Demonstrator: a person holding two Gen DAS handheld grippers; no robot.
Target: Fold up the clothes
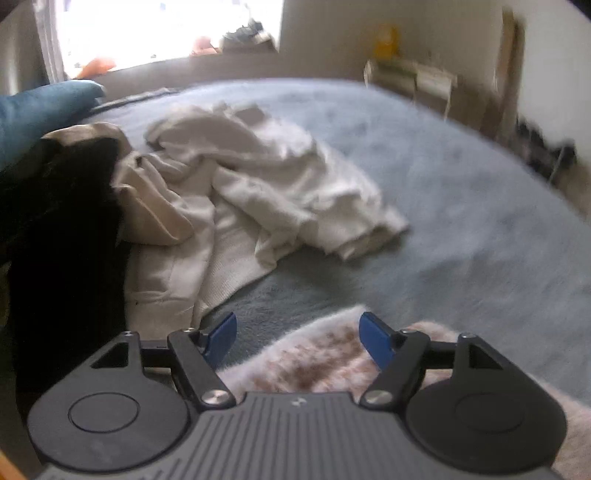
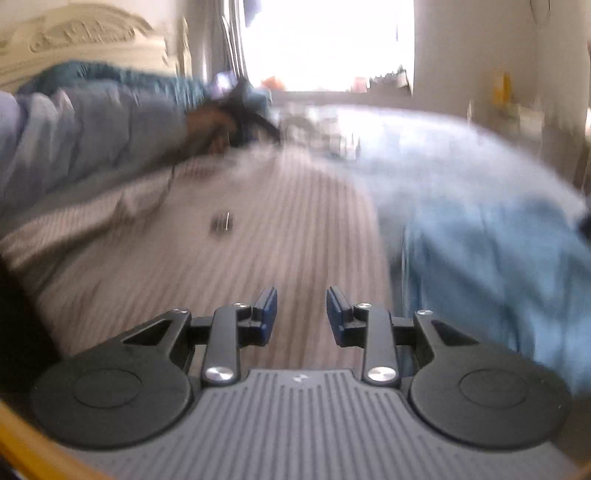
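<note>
In the left wrist view a crumpled heap of cream clothes (image 1: 258,177) lies on a grey-blue bedspread (image 1: 461,206), with a black garment (image 1: 66,236) beside it at the left. My left gripper (image 1: 297,338) is open just above a fluffy pink-and-brown garment (image 1: 314,362), nothing between its blue pads. In the blurred right wrist view my right gripper (image 2: 301,314) stands open over a beige ribbed garment with a button (image 2: 221,223). A light blue garment (image 2: 498,266) lies to its right. A person's sleeve (image 2: 92,129) and hand (image 2: 210,125) reach in at the upper left.
A teal pillow (image 1: 40,107) sits at the far left by a bright window (image 1: 166,29). White furniture (image 1: 410,79) stands beyond the bed's far right edge. A carved headboard (image 2: 81,37) shows in the right wrist view. Bare bedspread lies to the right of the cream heap.
</note>
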